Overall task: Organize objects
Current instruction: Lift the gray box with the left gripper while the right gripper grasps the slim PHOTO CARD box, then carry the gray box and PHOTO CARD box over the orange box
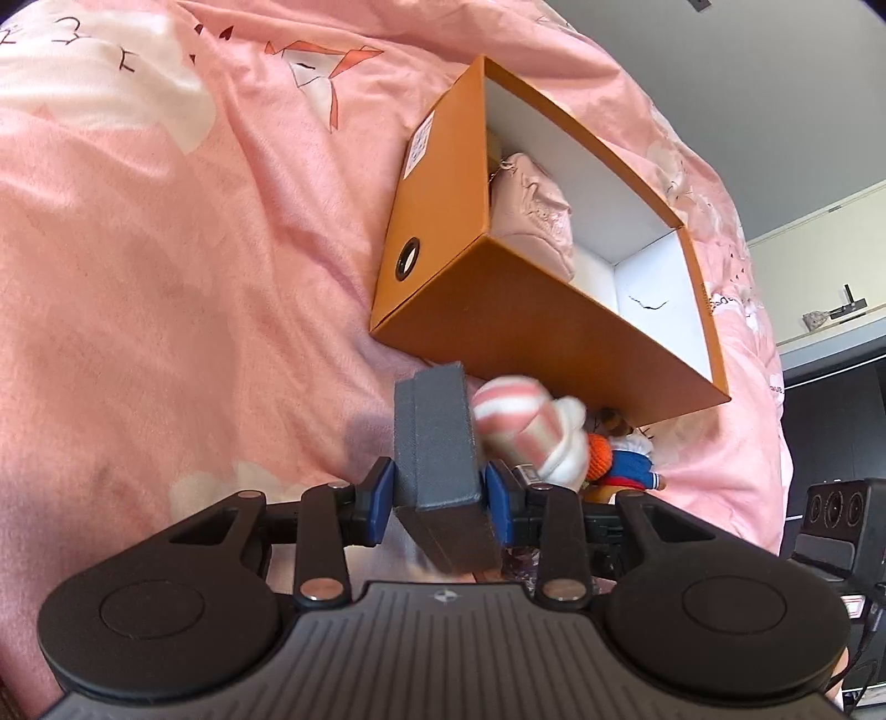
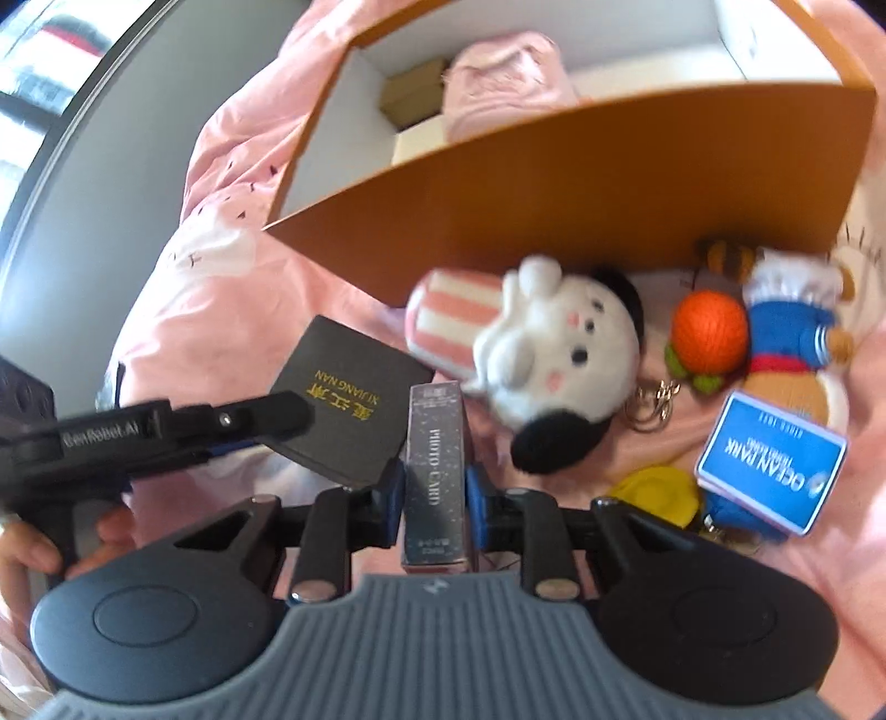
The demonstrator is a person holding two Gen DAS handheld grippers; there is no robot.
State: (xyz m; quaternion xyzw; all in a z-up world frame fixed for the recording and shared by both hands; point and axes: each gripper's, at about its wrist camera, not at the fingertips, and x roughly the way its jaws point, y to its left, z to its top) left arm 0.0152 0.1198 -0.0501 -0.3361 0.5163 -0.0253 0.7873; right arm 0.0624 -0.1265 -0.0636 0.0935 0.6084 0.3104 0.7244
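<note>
A pink bedspread covered the bed, printed with white cloud shapes and an orange line-drawn fox. It lay in soft folds and was brightly lit. Beyond the bed's far edge a plain grey wall rose in the left wrist view. A pale shelf ran along that wall, with a few small items on it, too small to tell. Under the shelf stood dark furniture, and lower down a black device with round openings. In the right wrist view a grey wall met a dark strip, with a bright, blurred window beyond it.
</note>
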